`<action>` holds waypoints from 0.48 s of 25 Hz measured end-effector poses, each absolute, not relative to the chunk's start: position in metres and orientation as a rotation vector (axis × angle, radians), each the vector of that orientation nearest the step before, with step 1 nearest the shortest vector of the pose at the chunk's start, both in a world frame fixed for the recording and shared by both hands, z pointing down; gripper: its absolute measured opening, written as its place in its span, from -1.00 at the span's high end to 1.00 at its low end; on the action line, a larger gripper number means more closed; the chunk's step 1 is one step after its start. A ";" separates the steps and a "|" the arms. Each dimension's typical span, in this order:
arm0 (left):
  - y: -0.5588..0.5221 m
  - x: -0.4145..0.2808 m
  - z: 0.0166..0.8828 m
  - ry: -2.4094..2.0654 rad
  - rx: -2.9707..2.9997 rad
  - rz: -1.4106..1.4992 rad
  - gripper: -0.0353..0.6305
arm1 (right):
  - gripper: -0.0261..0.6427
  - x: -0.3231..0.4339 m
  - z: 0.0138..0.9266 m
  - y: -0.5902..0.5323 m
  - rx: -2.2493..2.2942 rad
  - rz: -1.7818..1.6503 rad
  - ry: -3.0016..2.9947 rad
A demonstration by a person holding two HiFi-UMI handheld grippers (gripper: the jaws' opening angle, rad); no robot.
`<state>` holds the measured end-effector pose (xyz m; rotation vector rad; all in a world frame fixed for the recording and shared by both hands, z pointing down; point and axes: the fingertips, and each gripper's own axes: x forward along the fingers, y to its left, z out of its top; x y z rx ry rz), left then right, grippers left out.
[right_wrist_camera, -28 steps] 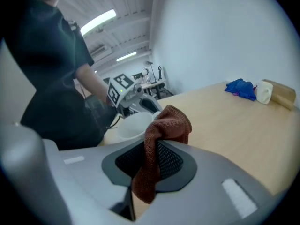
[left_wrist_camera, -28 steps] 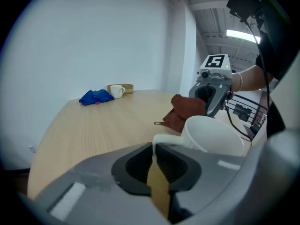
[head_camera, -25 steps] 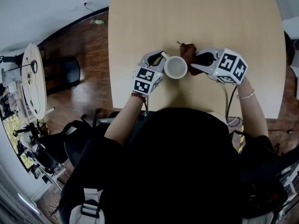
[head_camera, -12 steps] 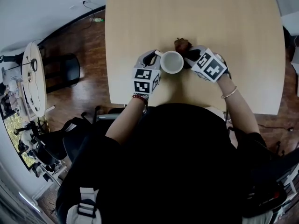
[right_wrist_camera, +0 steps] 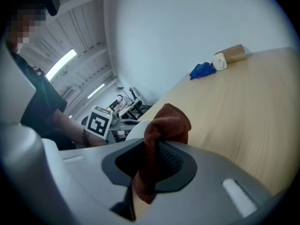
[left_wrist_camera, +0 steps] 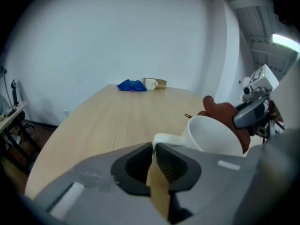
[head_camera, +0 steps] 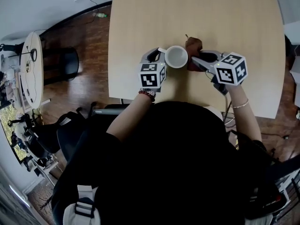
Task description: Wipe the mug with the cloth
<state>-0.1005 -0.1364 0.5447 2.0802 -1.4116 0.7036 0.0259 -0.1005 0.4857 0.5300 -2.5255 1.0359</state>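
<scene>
The white mug [head_camera: 176, 56] (plain, glossy, empty) is near the table [head_camera: 211, 13] edge, its handle pinched by the left gripper [head_camera: 161, 53]. The right gripper [head_camera: 193, 61] clamps a rust-brown cloth [head_camera: 192, 45] just beside it.

Black top [head_camera: 178, 163]; maybe-beaded bracelet [head_camera: 149, 93]; grey left gripper [head_camera: 159, 53].

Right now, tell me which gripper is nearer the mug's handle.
Left. The left gripper is clamped on the handle itself; the right gripper, shut on the cloth, sits at the mug's opposite side.
</scene>
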 end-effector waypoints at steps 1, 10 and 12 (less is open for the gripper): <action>-0.136 -0.101 0.546 -1.418 2.051 0.687 0.80 | 0.72 0.026 0.489 -0.098 0.549 1.063 -2.521; -0.130 -0.104 0.546 -1.477 2.042 0.719 0.81 | 0.72 0.021 0.532 -0.096 0.751 1.072 -2.379; -0.128 -0.103 0.546 -1.483 2.054 0.763 0.81 | 0.72 0.022 0.538 -0.099 0.786 1.038 -2.354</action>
